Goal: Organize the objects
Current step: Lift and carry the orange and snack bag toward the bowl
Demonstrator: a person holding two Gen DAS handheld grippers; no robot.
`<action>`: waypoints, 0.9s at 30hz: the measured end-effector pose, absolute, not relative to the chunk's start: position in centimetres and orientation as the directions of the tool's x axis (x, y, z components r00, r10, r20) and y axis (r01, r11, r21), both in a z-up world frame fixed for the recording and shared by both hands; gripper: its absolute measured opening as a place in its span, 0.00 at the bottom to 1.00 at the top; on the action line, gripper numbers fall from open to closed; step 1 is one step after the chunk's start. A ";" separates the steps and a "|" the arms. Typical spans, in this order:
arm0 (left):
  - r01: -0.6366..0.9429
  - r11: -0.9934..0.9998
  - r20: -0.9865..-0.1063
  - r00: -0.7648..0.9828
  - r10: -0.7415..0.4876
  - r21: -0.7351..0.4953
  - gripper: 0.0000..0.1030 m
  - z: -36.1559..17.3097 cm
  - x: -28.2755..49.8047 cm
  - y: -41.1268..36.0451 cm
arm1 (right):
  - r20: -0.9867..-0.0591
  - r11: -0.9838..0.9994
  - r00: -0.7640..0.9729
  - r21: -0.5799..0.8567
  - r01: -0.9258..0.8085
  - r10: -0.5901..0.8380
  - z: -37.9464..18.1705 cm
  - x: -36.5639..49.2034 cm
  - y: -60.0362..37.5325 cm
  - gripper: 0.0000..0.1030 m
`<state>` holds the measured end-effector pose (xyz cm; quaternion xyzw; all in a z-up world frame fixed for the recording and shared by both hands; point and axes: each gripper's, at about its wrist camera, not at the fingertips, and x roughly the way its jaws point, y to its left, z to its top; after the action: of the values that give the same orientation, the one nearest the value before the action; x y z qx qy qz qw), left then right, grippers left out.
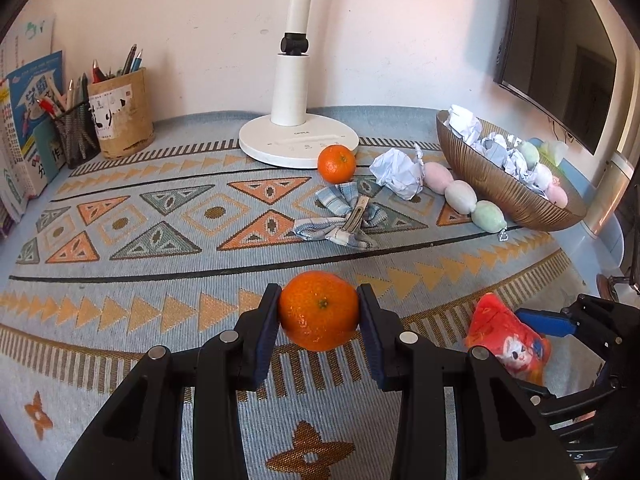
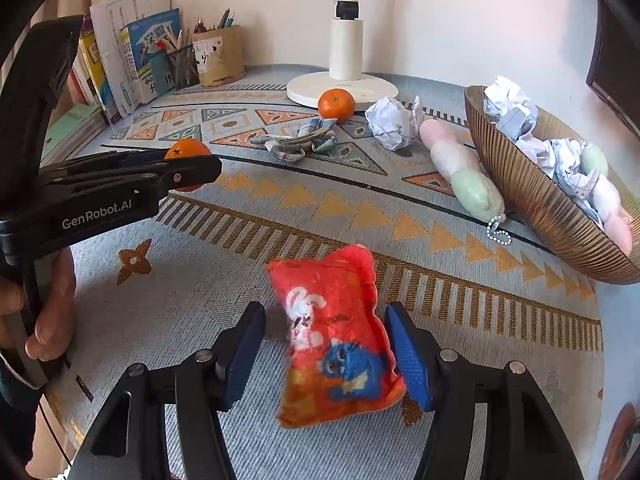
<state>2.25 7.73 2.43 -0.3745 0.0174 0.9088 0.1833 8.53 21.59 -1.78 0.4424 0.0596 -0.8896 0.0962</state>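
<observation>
Patterned blue cloth [image 1: 160, 280] covers the desk, with a white lamp base [image 1: 298, 144] and a second mandarin [image 1: 336, 163] at the far side and a ribbed bowl [image 1: 500, 188] of crumpled paper at the right. Near the front, the left gripper [image 1: 319, 312] is clamped on a mandarin [image 1: 319, 310]. To its right, the right gripper [image 2: 325, 350] stands released around a red pouch [image 2: 334, 340], only its right pad touching it.

My left gripper [image 1: 319, 332] and right gripper [image 2: 325, 354] look alike — black plastic arms, round silver pins at the pivots, blue textured pads [image 2: 410, 358]. White "GenRobot.AI" lettering [image 2: 97, 213] runs along the left one's side.
</observation>
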 end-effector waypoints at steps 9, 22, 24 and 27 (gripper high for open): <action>-0.344 -0.934 -0.688 -0.655 0.312 -0.096 0.34 2.4 2.3 7.8 | -0.769 -0.969 -0.631 -0.070 0.238 -0.099 -1.5 9.3 20.8 0.34; -0.386 -0.919 -0.666 -0.663 0.341 -0.085 0.34 4.9 3.1 9.5 | -0.667 -0.968 -0.728 -0.036 0.247 -0.161 4.0 14.0 22.6 0.32; -0.427 -0.900 -0.631 -0.676 0.381 -0.086 0.34 7.3 3.1 10.9 | -0.615 -0.979 -0.778 -0.050 0.199 -0.126 7.0 13.8 24.4 0.32; -0.488 -0.871 -0.569 -0.703 0.427 -0.051 0.34 11.4 2.6 13.9 | -0.536 -0.996 -0.843 -0.041 0.074 -0.041 11.2 12.4 28.2 0.32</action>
<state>2.60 13.94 11.39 -0.2949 0.0517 0.9212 0.2484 12.38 28.23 11.22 0.2786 0.0302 -0.9595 0.0300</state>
